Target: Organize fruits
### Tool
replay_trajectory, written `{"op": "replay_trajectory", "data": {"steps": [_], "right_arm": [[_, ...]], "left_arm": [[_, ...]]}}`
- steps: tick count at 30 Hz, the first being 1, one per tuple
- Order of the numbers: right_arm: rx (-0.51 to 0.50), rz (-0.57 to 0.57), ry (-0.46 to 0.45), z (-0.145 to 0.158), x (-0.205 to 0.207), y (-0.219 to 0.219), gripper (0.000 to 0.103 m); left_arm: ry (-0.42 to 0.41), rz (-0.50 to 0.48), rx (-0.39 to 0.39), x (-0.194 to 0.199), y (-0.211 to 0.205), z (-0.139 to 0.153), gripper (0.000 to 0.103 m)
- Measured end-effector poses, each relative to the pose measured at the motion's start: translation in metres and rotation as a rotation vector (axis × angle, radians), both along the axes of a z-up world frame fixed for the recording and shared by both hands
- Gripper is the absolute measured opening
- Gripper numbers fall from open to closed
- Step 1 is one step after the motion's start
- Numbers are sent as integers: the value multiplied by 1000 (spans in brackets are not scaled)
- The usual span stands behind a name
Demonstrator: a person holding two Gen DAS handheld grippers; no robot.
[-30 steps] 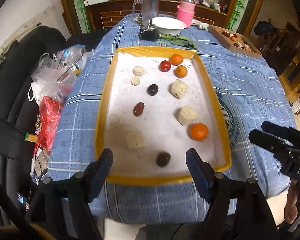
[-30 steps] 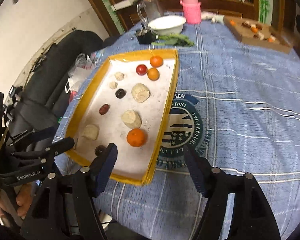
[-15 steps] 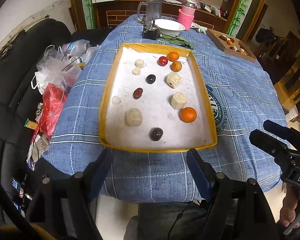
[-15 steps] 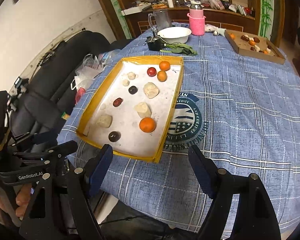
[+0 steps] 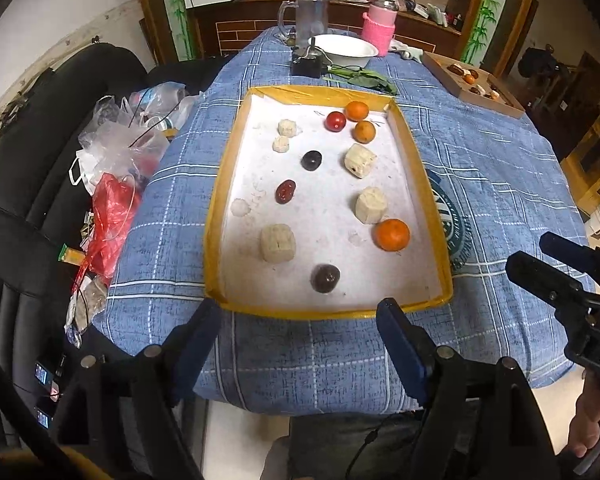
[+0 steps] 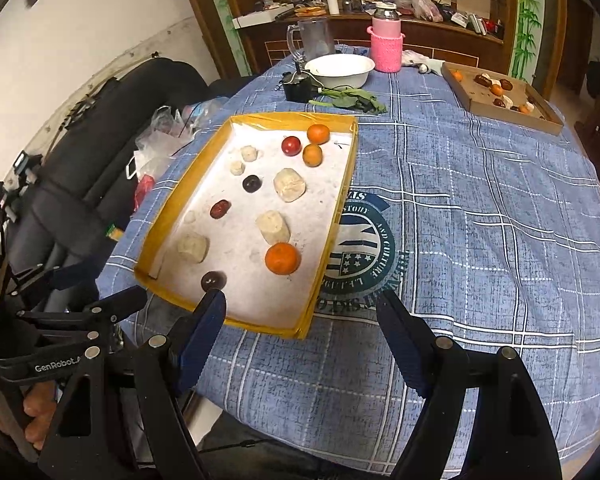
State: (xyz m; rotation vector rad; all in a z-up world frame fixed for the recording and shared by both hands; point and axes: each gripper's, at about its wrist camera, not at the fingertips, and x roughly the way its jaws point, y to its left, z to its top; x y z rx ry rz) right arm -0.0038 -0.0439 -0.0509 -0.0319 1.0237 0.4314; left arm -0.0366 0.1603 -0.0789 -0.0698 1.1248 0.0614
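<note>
A round table (image 5: 500, 168) covered in a blue checked cloth carries a shallow yellow-rimmed tray (image 5: 216, 216) with a white floor, its long axis running straight away from the viewer. Fruits lie scattered and unsorted on it: a large orange (image 5: 391, 234) near the right rim, two smaller oranges (image 5: 357, 111) and a red fruit (image 5: 335, 120) at the far right corner, a dark plum (image 5: 325, 278) closest to the near edge, another dark fruit (image 5: 311, 160) and a reddish date (image 5: 286, 192) near the middle, and several pale chunks (image 5: 277, 243) spread between them. The left tongs (image 5: 300, 336) hang just short of the tray's near edge, spread wide and empty, centred on the tray, with the dark plum lying straight ahead, just beyond the rim and between the lines of the two fingers. The right tongs (image 6: 300, 328) are also wide and empty, off the tray's near right corner, with the large orange (image 6: 282, 258) ahead and slightly to their left. The left tongs look the nearer to the plum; the right seem better placed for the orange. A second cardboard tray (image 6: 512, 100) holding a few fruits sits far off at the back right.
</note>
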Motion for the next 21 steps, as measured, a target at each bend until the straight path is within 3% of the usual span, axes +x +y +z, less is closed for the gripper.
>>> {"op": "replay_trajectory", "data": {"steps": [8,21], "right_arm": [[-10,-6,10,-9,13,5,77],[-8,-26,14,-20,20,6,77]], "left_arm": [[-3,29,14,11,0,-5,82],[6,-4,58,21,-12,-15,82]]}}
